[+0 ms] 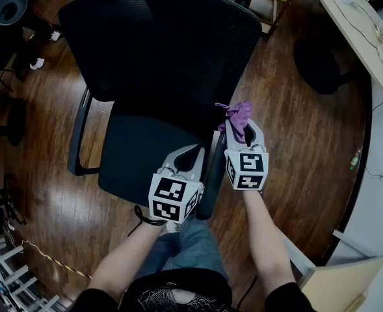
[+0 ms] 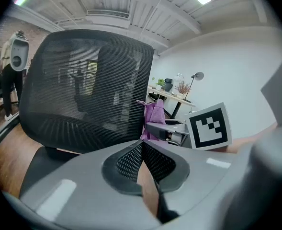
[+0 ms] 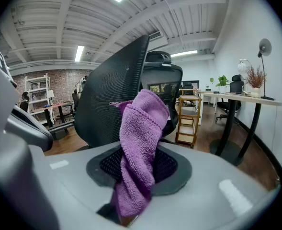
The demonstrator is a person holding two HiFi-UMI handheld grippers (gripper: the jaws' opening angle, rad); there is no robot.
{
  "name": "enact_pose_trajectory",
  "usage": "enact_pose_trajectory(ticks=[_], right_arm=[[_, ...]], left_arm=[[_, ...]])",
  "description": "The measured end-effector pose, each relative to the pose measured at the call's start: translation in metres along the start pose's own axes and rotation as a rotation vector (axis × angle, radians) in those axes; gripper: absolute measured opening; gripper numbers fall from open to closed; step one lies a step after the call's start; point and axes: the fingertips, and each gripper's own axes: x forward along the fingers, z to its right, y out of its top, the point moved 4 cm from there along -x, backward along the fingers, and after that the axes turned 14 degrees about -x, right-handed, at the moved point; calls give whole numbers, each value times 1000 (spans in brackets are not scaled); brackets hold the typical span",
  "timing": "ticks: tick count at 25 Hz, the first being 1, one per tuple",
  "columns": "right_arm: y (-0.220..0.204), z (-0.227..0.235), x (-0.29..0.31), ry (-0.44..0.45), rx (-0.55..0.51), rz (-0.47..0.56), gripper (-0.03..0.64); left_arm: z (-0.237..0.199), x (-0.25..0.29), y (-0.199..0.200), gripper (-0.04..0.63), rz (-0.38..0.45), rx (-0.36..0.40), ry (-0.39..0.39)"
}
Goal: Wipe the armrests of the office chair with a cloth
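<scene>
Centre frame, the right gripper (image 1: 244,134) is pinching the cloth (image 1: 238,114), seemingly soft and light, mid-bunch. The left gripper (image 1: 186,156) is sitting closed, empty.

The purple terry cloth (image 3: 140,128) in your right gripper (image 3: 138,164) is soft and looped, with a fuzzy matt pile and a stitched hem. Both grippers have smooth, matt grey plastic shells. On your left gripper (image 2: 141,145) the fingers (image 2: 125,161) are lined with black, dimpled, rubbery-looking pads. The black office chair (image 1: 158,44) has a fine woven mesh backrest you can see through and a matt fabric seat (image 1: 139,151). Its narrow black armrests (image 1: 79,132) look like smooth plastic with a slight sheen. Under it, the dark wooden plank floor (image 1: 295,148) is polished and glossy. The pale tabletop (image 1: 357,31) looks smooth and matt.
</scene>
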Motion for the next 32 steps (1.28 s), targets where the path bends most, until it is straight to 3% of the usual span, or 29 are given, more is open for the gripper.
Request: enact_pose_trajectory(ticks=[16,32], right_arm=[[-14,-61,-72,-31,-11,-31,117],[-52,-146,-177,-50,3,-32,117]], left_arm=[[-1,-48,-45,5,0,-3,-67],[9,-133,-111,5,27,34,-77]])
